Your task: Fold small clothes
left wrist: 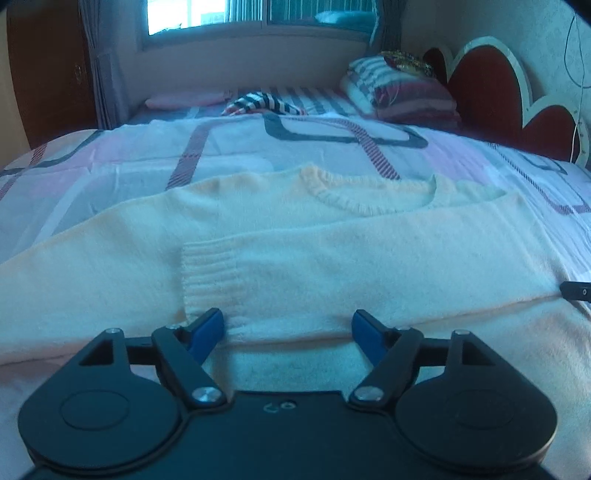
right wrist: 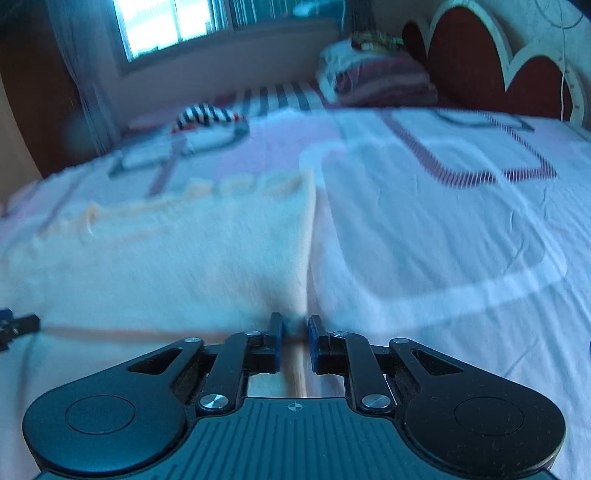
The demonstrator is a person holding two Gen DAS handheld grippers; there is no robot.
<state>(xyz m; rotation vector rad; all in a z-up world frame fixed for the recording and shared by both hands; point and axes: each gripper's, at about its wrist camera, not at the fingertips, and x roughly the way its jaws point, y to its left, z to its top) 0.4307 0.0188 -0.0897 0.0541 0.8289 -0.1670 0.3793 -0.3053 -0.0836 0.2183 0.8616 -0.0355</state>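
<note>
One sleeve already lies folded across the cream sweater (left wrist: 295,236) spread on the bed (left wrist: 110,155), so with the right gripper (right wrist: 295,334) pinching its right edge and the left gripper (left wrist: 288,328) released near the cuff (left wrist: 208,277), folding the side inward seems next.

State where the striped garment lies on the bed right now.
In the left wrist view the striped garment lies at the bed's far end below the window, beyond the cream sweater, left of the folded blankets.
</note>
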